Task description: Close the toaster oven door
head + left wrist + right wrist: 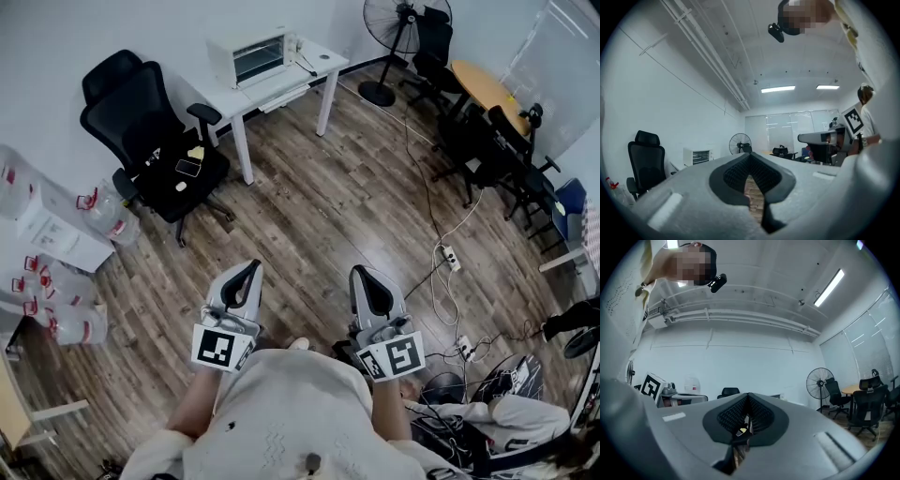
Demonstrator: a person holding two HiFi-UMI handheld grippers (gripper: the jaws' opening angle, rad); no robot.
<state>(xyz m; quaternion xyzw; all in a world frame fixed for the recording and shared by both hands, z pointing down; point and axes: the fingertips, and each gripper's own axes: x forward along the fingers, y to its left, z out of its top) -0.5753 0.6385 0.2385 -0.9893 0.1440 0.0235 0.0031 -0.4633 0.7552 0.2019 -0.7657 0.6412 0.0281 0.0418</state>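
Left gripper [252, 267] and right gripper [362, 273] sit side by side at the bottom of the head view, both with jaws pressed together and nothing in them. They are well apart from the toaster oven [246, 47], which stands at the far top of the picture on a white desk [323, 62]. The door [259, 62] faces the person, but it is too small here to tell how far it hangs open. By my judgement the task is barely begun, with the whole approach and the push on the door left. Bare wooden floor [319, 206] stretches from the grippers toward the oven. A black office chair [150, 131] stands just left of the oven and a fan [398, 28] to its right. A cable [424, 187] and power strip [451, 257] trail on the floor off to the right of that path. In the left gripper view the jaws meet with only floor showing through the notch, and the oven appears small and far, between the chair and the fan. In the right gripper view the jaws are likewise together and empty, and the oven cannot be made out with any certainty.
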